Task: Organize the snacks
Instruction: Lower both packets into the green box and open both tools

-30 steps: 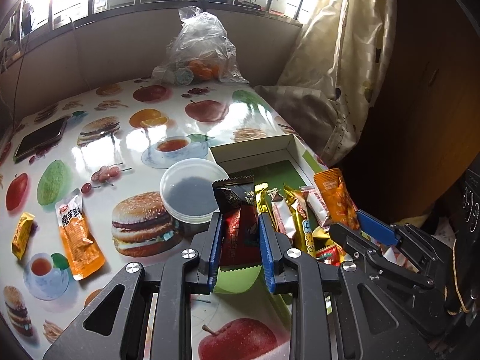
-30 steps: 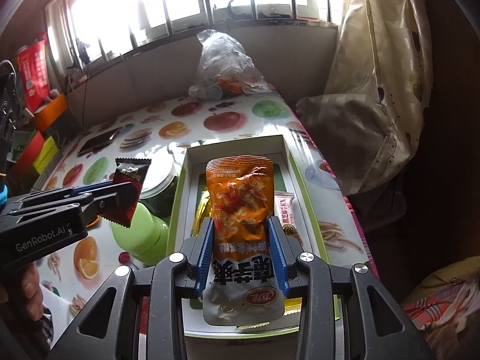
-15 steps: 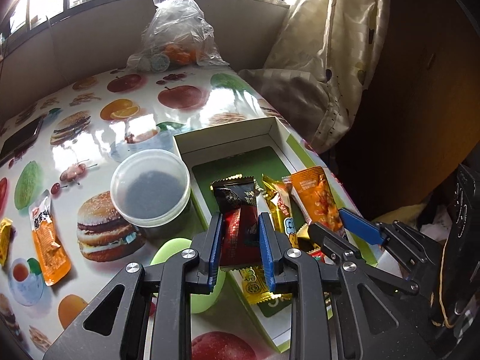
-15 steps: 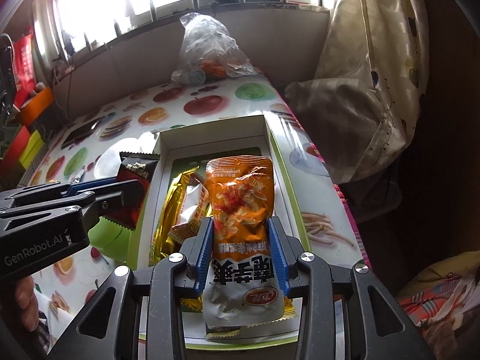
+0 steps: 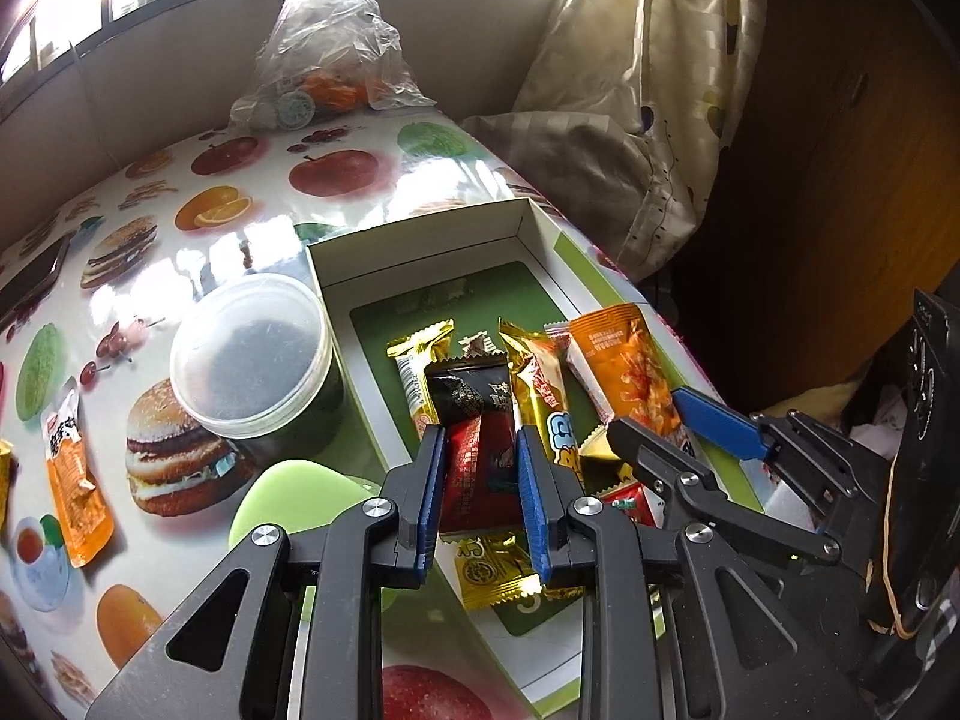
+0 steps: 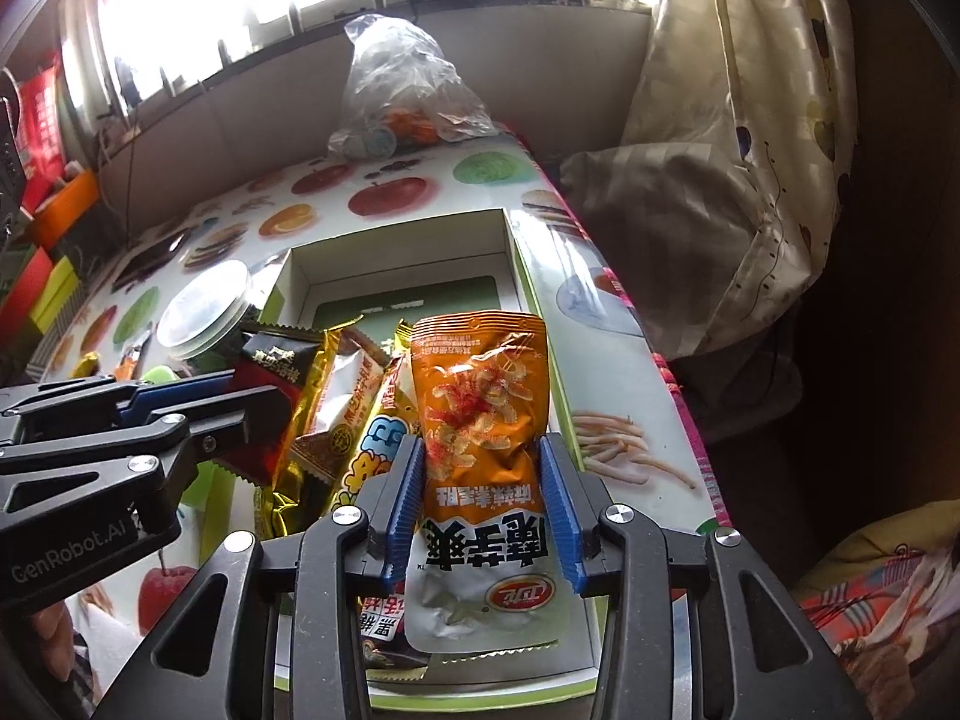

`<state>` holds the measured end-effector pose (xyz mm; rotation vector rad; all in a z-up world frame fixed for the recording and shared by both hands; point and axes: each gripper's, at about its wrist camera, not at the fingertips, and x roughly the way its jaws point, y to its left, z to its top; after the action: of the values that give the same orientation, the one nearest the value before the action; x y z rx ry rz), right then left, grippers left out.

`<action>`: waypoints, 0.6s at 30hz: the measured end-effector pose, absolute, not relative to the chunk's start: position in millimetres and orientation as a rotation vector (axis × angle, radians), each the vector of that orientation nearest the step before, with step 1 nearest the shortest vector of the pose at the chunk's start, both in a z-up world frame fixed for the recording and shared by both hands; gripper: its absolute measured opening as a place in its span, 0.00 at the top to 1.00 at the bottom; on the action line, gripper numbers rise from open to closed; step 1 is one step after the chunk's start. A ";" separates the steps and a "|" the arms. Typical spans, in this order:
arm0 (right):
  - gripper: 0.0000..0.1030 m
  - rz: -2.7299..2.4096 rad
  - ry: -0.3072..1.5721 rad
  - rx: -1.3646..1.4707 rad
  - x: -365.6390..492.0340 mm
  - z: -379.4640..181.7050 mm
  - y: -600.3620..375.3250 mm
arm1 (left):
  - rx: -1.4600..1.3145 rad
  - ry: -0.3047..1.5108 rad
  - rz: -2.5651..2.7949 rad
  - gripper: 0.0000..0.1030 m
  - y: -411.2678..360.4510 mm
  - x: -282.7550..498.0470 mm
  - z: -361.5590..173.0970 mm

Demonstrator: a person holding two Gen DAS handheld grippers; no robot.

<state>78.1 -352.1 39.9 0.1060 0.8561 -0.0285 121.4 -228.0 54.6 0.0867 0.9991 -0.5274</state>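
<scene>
Both snacks are over the box (image 6: pixel 528 276) now. Right gripper (image 6: pixel 483 501) fingers have just been opening, orange pouch (image 6: pixel 480 396) loose between them; I'd let it drop flat at 3 o'clock. Left gripper (image 5: pixel 480 492) grips the dark red packet (image 5: pixel 477 450), release low

Daylight from window (image 6: pixel 240 18) ahead of my jaws, blown out; glare on tablecloth (image 5: pixel 420 180); fisheye edges dark, bent.

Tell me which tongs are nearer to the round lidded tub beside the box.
Left. The left tongs, gripping a black-red packet, hang just right of the tub. The right tongs, around an orange pouch, sit farther off, over the box's far side.
</scene>
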 end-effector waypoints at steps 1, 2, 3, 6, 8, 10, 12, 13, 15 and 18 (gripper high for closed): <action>0.63 -0.026 0.854 0.106 78.4 39.8 -352.3 | 0.087 1.000 -0.528 0.76 -228.9 121.4 54.0; 0.62 -0.023 0.853 0.107 78.3 39.8 -352.5 | 0.089 1.000 -0.526 0.76 -229.4 121.4 53.6; 0.62 -0.020 0.853 0.106 78.4 39.9 -352.3 | 0.091 1.000 -0.524 0.76 -230.1 121.4 53.2; 0.61 -0.006 0.852 0.104 77.3 39.6 -351.3 | 0.088 1.004 -0.525 0.76 -230.5 122.5 52.1; 0.61 -0.001 0.852 0.101 77.2 39.7 -351.0 | 0.085 1.009 -0.527 0.76 -230.9 122.3 51.5; 0.61 -0.005 0.852 0.102 77.6 40.1 -350.8 | 0.088 1.015 -0.529 0.76 -231.3 122.7 50.3; 0.61 -0.006 0.852 0.100 78.0 40.2 -350.0 | 0.090 1.016 -0.528 0.75 -232.0 122.5 50.0; 0.61 -0.005 0.852 0.100 77.9 40.2 -349.9 | 0.091 1.017 -0.528 0.75 -232.1 122.5 50.0; 0.61 0.001 0.854 0.102 78.1 40.2 -349.7 | 0.091 1.016 -0.528 0.75 -232.6 122.7 49.8; 0.61 -0.005 0.857 0.096 78.1 40.5 -348.7 | 0.093 1.016 -0.527 0.74 -232.5 122.2 50.0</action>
<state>78.1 -348.7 40.5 0.0964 0.8572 -0.0046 122.2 -232.5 50.0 0.0925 1.0155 -0.5267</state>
